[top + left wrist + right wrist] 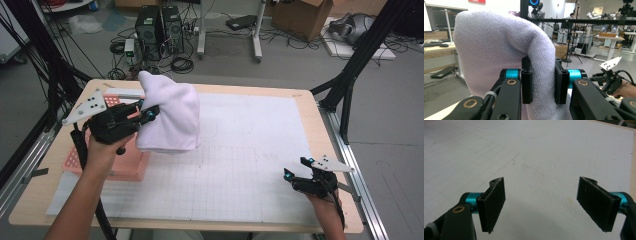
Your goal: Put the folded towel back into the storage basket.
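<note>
— High view, the table's left edge: what does the left gripper [148, 113] have?

— A white terry-cloth towel [170, 117], pinched by a fold. From the left gripper view the two black pads press into the pile from either side, and the cloth [499, 50] drapes up and over them in a hump. It hangs clear above the white gridded mat [240, 165], partly over the pink plastic mesh basket [127, 167] at the table's left edge.

— And the right gripper [299, 168]?

— It sits near the table's front right corner, jaws spread wide with nothing between them; its own view looks down at bare mat [541, 170].

— So which way does the towel lie from those open jaws?

— Well apart, toward the left and far side of the table. Its loose bulk hangs downward from the pinch, long axis roughly vertical. The left hand alone is on it; the right would probably have to cross the mat to catch a free edge.
</note>
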`<action>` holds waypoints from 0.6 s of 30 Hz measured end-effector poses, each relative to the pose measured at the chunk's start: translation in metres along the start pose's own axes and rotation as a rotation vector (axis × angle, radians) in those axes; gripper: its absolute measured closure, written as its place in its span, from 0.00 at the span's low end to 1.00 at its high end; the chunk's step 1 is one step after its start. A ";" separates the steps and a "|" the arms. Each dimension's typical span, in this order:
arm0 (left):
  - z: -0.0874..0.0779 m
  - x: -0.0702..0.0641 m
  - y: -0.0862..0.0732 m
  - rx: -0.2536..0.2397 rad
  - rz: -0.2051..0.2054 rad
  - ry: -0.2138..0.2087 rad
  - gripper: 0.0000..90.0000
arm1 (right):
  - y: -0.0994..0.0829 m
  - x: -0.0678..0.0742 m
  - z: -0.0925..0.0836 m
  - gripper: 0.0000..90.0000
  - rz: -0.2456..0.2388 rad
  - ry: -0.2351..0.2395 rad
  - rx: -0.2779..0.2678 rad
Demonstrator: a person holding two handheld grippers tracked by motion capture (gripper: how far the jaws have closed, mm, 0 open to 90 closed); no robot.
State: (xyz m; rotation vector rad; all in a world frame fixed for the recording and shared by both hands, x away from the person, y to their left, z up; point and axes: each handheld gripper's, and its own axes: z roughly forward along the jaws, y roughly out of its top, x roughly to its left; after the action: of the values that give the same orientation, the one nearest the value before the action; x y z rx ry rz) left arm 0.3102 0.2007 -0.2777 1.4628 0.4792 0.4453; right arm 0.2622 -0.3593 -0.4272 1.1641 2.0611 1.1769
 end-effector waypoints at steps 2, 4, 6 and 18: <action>-0.006 0.005 0.003 -0.004 -0.001 0.007 0.81 | 0.000 0.000 0.000 0.24 0.000 0.000 0.001; -0.012 0.011 0.005 -0.012 -0.004 0.014 0.81 | 0.000 0.000 0.000 0.24 0.002 -0.002 0.002; -0.018 0.017 0.007 -0.022 -0.015 0.026 0.81 | 0.000 0.000 0.000 0.24 0.003 -0.001 0.002; -0.058 0.041 0.018 -0.055 -0.024 0.088 0.81 | 0.001 0.002 0.001 0.24 -0.001 -0.002 0.004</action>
State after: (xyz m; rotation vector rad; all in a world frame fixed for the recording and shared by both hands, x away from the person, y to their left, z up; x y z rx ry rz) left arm 0.3122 0.2727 -0.2644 1.3872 0.5504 0.5015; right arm 0.2622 -0.3575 -0.4267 1.1655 2.0626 1.1713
